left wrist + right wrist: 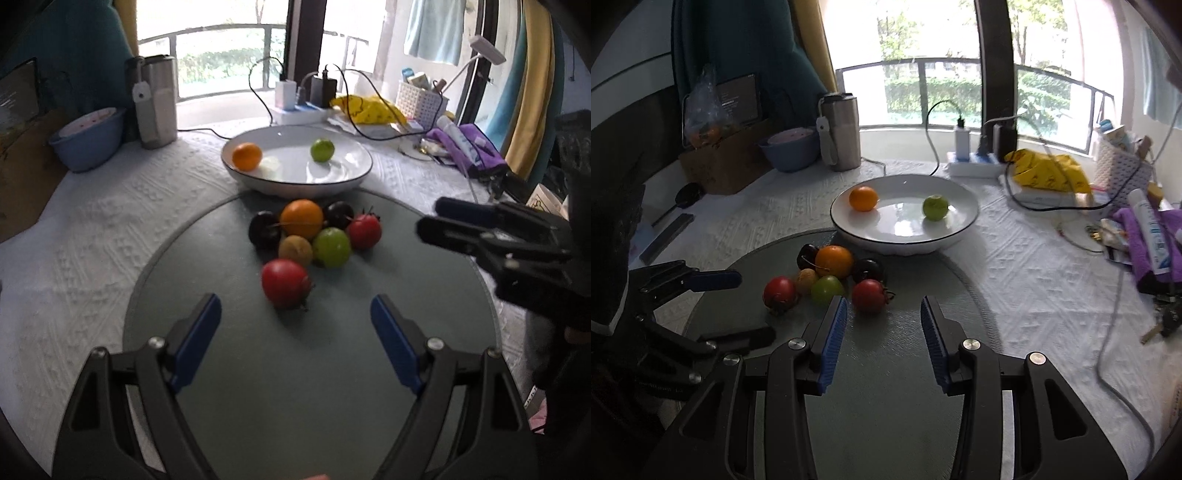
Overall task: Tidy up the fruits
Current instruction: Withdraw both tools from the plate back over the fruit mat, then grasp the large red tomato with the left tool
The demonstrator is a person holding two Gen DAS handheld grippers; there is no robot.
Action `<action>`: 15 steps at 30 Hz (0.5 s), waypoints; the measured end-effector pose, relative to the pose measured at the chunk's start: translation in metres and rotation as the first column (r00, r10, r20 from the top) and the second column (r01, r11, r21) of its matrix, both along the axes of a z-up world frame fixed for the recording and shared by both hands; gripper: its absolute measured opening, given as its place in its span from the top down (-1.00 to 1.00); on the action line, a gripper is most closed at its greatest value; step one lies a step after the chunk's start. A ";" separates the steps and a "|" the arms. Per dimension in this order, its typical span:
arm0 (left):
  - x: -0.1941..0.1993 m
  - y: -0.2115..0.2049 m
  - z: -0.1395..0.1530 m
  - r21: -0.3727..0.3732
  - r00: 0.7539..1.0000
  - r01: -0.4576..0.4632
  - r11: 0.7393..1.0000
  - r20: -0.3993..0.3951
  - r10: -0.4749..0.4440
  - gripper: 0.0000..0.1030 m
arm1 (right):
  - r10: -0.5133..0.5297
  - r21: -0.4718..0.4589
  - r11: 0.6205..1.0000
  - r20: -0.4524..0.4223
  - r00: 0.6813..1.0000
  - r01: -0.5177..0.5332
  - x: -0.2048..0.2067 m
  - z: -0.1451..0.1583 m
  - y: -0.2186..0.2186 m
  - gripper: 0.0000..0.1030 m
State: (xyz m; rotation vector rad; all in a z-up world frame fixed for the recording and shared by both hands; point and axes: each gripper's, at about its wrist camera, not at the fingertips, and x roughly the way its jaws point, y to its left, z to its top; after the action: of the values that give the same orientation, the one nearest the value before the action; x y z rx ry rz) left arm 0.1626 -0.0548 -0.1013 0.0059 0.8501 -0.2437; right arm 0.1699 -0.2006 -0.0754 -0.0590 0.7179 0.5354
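Your left tool [295, 321] angles downward with its jaws spread wide and nothing between them. Your right tool [882, 317] also tilts down, its blue pads [833, 343] set narrower but apart, gripping nothing. Both hang side by side.
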 end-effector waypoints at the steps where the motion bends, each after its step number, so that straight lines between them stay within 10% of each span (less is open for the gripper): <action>1: 0.003 -0.001 -0.001 0.007 1.000 -0.001 1.000 -0.007 0.001 -0.63 | 0.006 -0.001 1.000 -0.014 1.000 -0.006 0.004 -0.003 0.003 0.14; 6: 0.013 0.000 -0.005 0.014 1.000 0.001 1.000 -0.024 0.000 -0.61 | 0.019 -0.005 1.000 -0.061 0.998 -0.019 0.020 -0.015 0.012 0.14; 15: 0.026 0.003 -0.013 0.003 0.999 0.005 1.000 -0.048 -0.005 0.04 | 0.033 0.022 0.999 -0.141 0.989 -0.030 0.039 -0.024 0.011 0.14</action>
State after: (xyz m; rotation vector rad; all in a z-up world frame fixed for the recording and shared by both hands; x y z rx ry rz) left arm 0.1888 -0.0521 -0.1145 0.0050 0.8984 -0.2481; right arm 0.2088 -0.1895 -0.0995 -0.0137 0.8508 0.5815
